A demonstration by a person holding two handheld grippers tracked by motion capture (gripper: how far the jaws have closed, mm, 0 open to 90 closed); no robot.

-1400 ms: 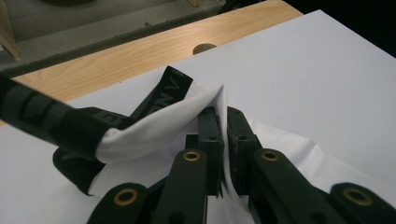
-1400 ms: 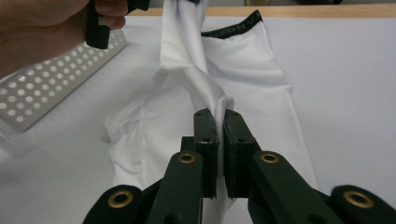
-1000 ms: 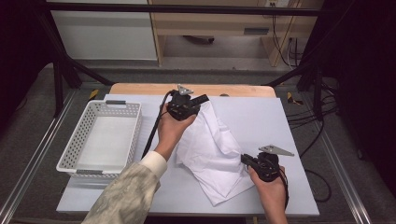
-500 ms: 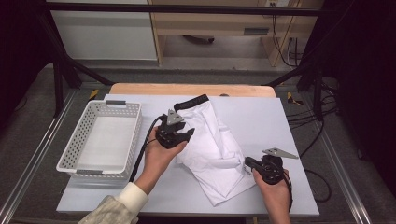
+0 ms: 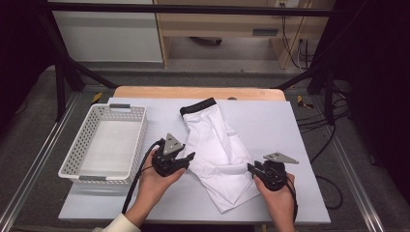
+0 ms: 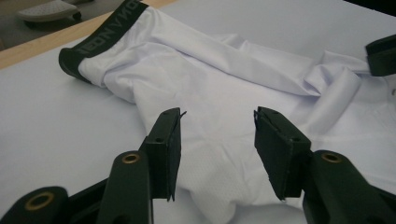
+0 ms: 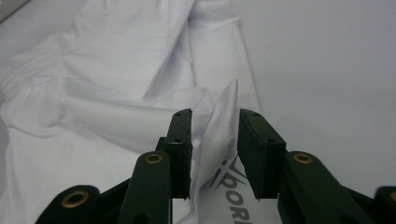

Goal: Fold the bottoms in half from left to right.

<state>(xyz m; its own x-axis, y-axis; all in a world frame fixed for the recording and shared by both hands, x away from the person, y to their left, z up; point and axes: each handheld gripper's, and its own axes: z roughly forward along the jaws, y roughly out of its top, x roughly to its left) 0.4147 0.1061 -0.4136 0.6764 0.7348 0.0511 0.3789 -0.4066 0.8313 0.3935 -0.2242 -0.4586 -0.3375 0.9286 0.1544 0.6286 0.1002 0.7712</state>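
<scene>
White shorts (image 5: 217,154) lie crumpled mid-table, black waistband away from the person. The left gripper (image 5: 186,158) hovers at their left edge, jaws apart, holding nothing. The right gripper (image 7: 214,140) has just opened, a standing fabric fold loose between its jaws

lab or recording studio, not home. worktop (image 5: 300,145) covered in plain white sheet, wooden edge showing at far side. black metal frame struts (image 5: 63,72) stand at both far corners, metal rails along floor. grey carpet floor, loose cables (image 5: 333,121) trailing past right edge. light wood cabinets (image 5: 217,29) and wall sockets behind far edge. dark surround, bright worktop.
</scene>
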